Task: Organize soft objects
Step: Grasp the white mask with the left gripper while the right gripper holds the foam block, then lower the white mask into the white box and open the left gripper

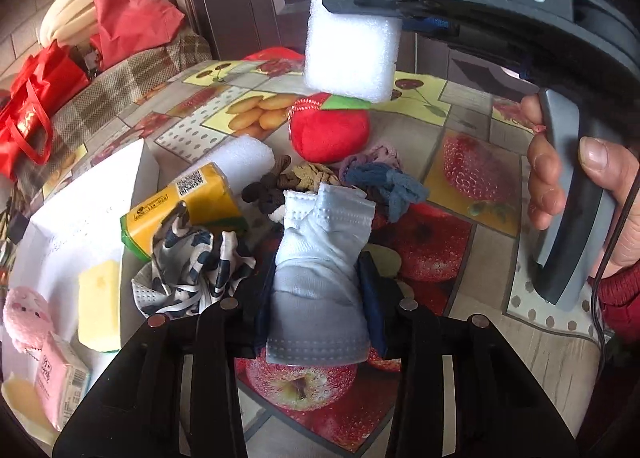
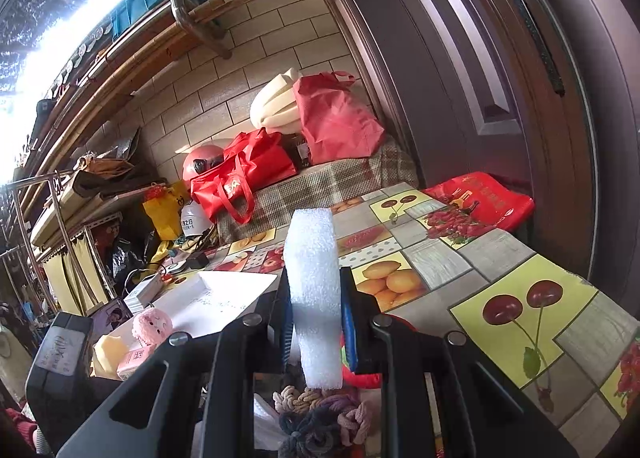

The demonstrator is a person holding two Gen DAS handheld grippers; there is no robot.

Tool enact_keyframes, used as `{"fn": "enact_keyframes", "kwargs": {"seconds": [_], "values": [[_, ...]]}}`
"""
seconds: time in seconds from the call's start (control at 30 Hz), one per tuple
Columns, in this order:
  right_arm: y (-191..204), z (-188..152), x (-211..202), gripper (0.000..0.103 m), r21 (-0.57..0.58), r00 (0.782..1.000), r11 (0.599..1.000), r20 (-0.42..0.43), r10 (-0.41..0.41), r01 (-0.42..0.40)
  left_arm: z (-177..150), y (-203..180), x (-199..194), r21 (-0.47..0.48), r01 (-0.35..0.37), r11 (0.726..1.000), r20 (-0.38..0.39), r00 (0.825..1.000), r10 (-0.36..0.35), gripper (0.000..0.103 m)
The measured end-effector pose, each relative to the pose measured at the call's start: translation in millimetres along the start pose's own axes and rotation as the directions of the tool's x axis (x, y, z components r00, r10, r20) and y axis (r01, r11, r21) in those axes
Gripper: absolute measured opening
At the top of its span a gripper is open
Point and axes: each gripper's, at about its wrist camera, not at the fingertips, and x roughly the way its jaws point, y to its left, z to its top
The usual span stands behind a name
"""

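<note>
My left gripper (image 1: 318,286) is shut on a folded light grey face mask (image 1: 320,258), held above the fruit-print tablecloth (image 1: 480,162). My right gripper (image 2: 316,306) is shut on a white foam block (image 2: 314,290), raised over the table; it also shows in the left wrist view (image 1: 352,26), above a red plush apple (image 1: 330,134). Below lie a heap of knitted hair ties (image 1: 372,182), a second foam block (image 1: 244,158), a yellow tissue pack (image 1: 184,206) and a black-and-white patterned mask (image 1: 192,266).
A white box (image 1: 80,218) at the left holds a yellow sponge (image 1: 100,306), a pink plush (image 1: 28,318) and a pink tissue pack (image 1: 60,382). Red bags (image 2: 244,174) sit on a checked bench beyond the table. A brown door (image 2: 500,78) stands at the right.
</note>
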Motion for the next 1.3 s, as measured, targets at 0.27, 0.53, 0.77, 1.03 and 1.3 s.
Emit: {"fn": "enact_keyframes", "kwargs": {"seconds": [0.27, 0.53, 0.77, 1.03, 1.3], "values": [[17.7, 0.8, -21.4, 0.019, -0.057, 0.995, 0.998, 0.095, -0.008, 0.013, -12.6, 23.2, -60.9, -0.124, -0.046, 0.991, 0.308, 0.948, 0.083, 0.038], [37.8, -2.1, -22.3, 0.020, -0.106, 0.996, 0.994, 0.093, 0.016, -0.006, -27.5, 55.9, -80.5, -0.281, -0.101, 0.954, 0.351, 0.915, 0.200, 0.038], [57.4, -8.3, -17.7, 0.019, -0.152, 0.997, 0.988, 0.064, 0.042, -0.032, -43.1, 74.1, -90.6, -0.304, -0.146, 0.941, 0.353, 0.900, 0.254, 0.038], [77.1, -15.2, -13.5, 0.019, -0.193, 0.997, 0.979, 0.040, 0.069, -0.060, -57.6, 90.5, -99.8, -0.350, -0.175, 0.920, 0.353, 0.885, 0.303, 0.038], [94.4, -21.0, -7.1, 0.019, -0.232, 0.995, 0.968, 0.007, 0.099, -0.095, -66.2, 105.0, -105.0, -0.379, -0.215, 0.900, 0.343, 0.871, 0.353, 0.038]]}}
